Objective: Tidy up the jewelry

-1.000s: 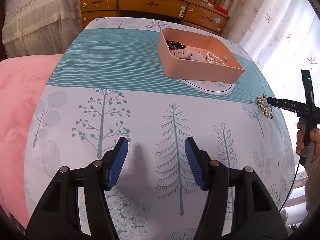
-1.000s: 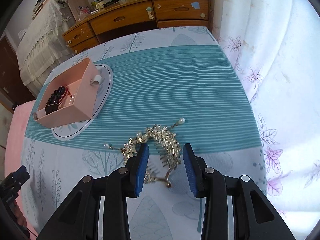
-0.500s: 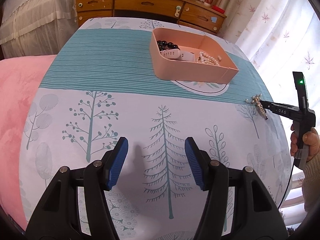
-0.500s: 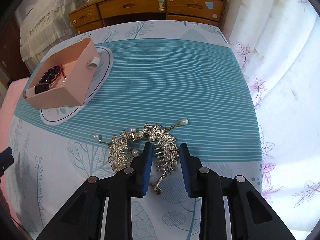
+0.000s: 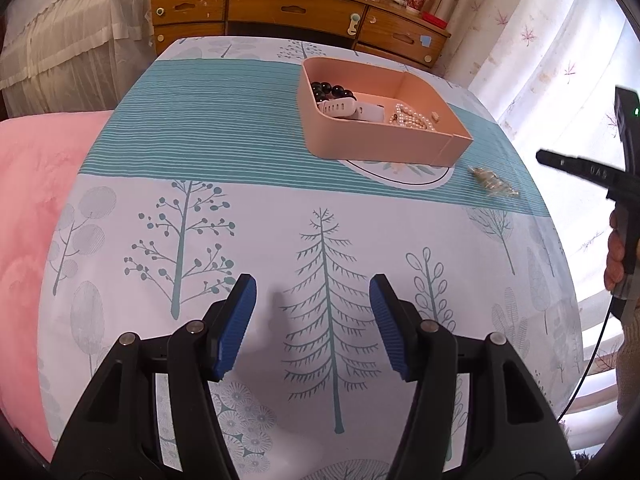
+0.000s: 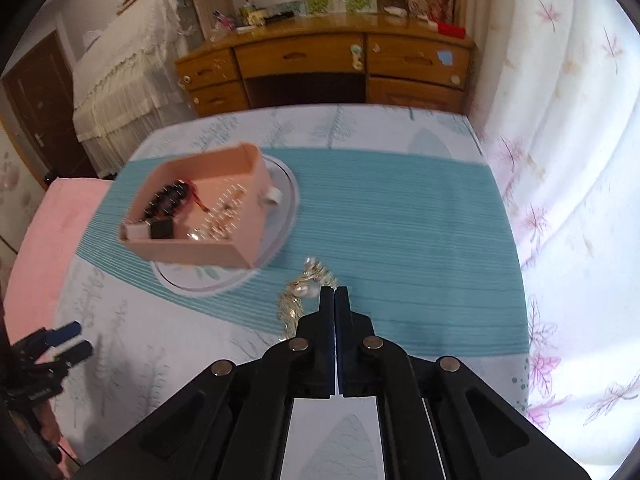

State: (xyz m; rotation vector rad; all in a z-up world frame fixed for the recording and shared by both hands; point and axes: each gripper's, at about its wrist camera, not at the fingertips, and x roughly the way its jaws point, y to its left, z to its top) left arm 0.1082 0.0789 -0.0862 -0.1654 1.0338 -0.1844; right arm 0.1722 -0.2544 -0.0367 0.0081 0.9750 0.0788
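Tree-print surface (image 5: 248,216) carries a pink box (image 5: 372,142). Right hand-held gripper (image 6: 334,294) is closed; the gold hair comb (image 6: 298,300) extends forward-left beside its tips. Left hand-held gripper (image 5: 312,320) is open.

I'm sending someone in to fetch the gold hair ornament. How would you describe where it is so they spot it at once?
Start at the pink open box on the teal striped band of the tablecloth. Just off the box's near right corner, outside it, lies the gold hair ornament on the cloth. Unlike the beads, watch and pearls, which sit inside the box, it is a leafy, glittering gold piece with pearls.
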